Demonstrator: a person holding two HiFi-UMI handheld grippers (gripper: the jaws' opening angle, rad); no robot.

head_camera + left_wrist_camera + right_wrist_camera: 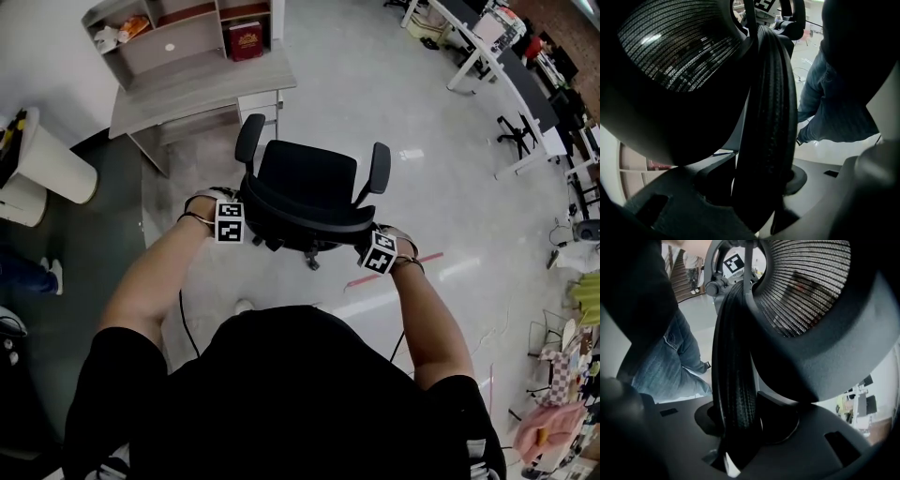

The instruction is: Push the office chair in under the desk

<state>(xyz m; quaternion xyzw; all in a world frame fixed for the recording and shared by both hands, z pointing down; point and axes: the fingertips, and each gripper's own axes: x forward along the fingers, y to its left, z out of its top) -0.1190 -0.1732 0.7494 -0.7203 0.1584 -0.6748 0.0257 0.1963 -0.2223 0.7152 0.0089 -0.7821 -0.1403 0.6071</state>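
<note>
Black mesh chair (305, 192) sits on the grey floor just short of the worktop (202, 89). The seat faces the worktop but isn't under it yet. It's offset toward the worktop's R end, and the armrest (249, 136) on your L side is near the front leg (278, 108) there.

Both your arms reach fwd, nearly straight, one to each top corner of the chair's back. L claw (231, 221) and R claw (379, 251) point steeply down, marker cubes facing up at you. The R one sits a bit nearer your body than the L, so the chair's back is skewed to you.

L claw view: the ribbed back rim (764, 117) runs up btwn the jaws, which are clamped on it. R claw view: same, jaws closed on that rim w/ the mesh panel (806, 287) bulging beside it.

Only the claw views show your jeans (834, 103) behind the chair's back, and each catches the other claw's marker cube along the rim. Only the head view shows the worktop and the room.

Around: a shelf unit (169, 33) stands on the worktop w/ a red book (246, 40) in it. A white bin (52, 164) is at the L and a row of other desks (506, 84) far R. A red tape line (417, 261) marks the floor by your R wrist. Btwn chair and worktop there's only floor.
</note>
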